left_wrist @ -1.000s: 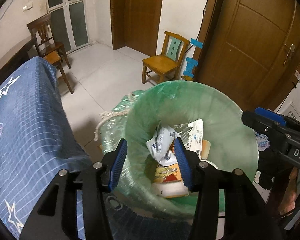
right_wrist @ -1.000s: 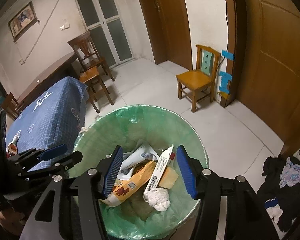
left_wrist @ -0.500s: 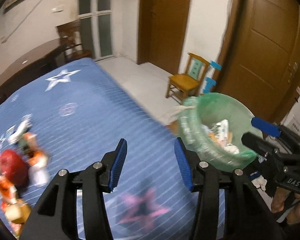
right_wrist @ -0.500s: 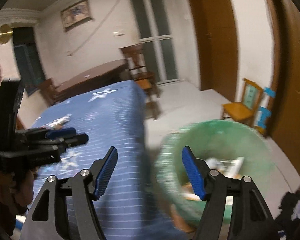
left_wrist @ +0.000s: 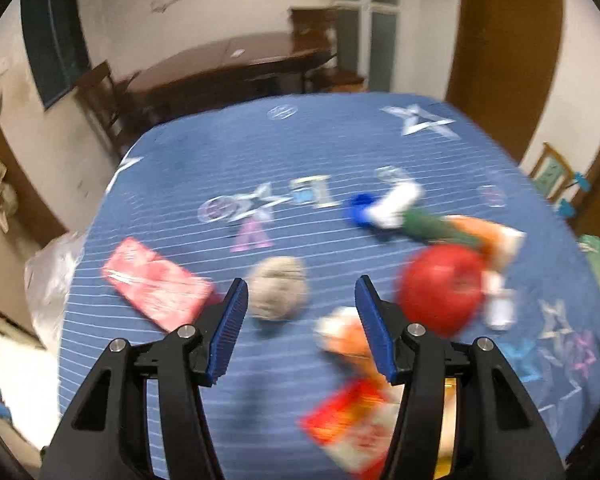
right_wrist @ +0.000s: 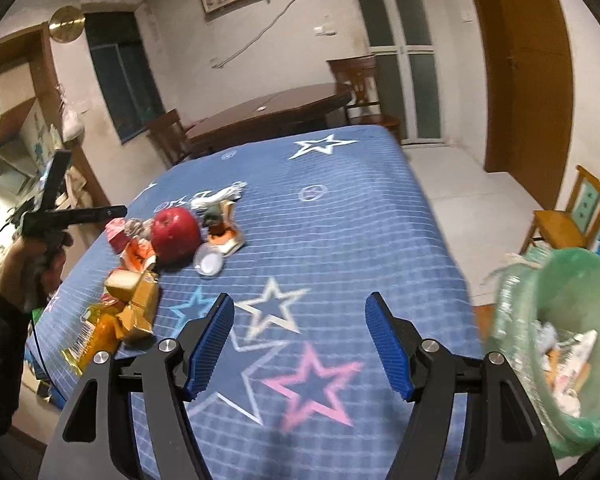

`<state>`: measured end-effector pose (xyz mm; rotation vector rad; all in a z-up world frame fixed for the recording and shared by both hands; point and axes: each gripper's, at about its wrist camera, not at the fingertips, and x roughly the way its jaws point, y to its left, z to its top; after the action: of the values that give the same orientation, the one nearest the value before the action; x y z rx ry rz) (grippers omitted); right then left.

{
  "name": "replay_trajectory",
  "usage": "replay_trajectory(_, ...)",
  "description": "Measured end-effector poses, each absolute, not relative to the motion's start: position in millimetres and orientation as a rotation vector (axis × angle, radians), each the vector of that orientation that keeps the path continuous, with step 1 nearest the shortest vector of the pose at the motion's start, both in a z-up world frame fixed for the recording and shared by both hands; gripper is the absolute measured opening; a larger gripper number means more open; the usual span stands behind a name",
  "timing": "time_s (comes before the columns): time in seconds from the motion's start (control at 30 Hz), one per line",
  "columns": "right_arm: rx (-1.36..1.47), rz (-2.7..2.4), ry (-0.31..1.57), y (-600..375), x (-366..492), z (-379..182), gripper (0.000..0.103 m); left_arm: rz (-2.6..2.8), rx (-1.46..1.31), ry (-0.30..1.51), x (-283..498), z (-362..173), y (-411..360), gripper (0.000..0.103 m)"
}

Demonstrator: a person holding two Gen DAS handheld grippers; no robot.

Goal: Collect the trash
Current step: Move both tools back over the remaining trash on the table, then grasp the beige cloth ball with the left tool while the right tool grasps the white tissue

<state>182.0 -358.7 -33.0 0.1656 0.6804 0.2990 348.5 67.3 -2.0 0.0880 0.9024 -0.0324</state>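
Change: a second ago I had both hand-held grippers over the green-lined bin; now both views face the blue star-patterned tabletop (right_wrist: 340,208) — so I judge a drop-off is done and I am back for the next piece.
Left hand-held gripper (left_wrist: 298,332): jaws apart and opening, nothing between them; a grey crumpled wad (left_wrist: 278,294) sits just ahead at 12 o'clock, framed by the fingers but untouched.
Right hand-held gripper (right_wrist: 300,344): jaws apart, empty, over bare cloth.
Trash left: from the right wrist, the pile lies at 10 o'clock — a red apple (right_wrist: 176,234), a small round white lid (right_wrist: 208,262) just beside it, orange and gold wrappers (right_wrist: 128,312) nearer the edge. In the left view a red packet (left_wrist: 156,284) lies at 10 o'clock; much of that view is blurred.
Bin (right_wrist: 572,280): at 3 o'clock off the tabletop's edge, green liner, already holding papers and wrappers, with room to spare.
Meaning: several pieces are still out, so collection is partway done.
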Motion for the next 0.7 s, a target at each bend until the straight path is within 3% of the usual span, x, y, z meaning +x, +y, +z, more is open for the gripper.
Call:
replay_trajectory(0.27, 0.138, 0.377, 0.723, -312.4, 234.3, -30.7, 0.069, -0.057, 0.154, 1.02, 398.3, -25.5, 81.3, 0.054)
replay_trajectory(0.7, 0.196, 0.521, 0.894, -216.5, 383.5, -2.7, 0.066, -0.096, 0.222, 1.05, 400.1, -56.4, 75.9, 0.054)
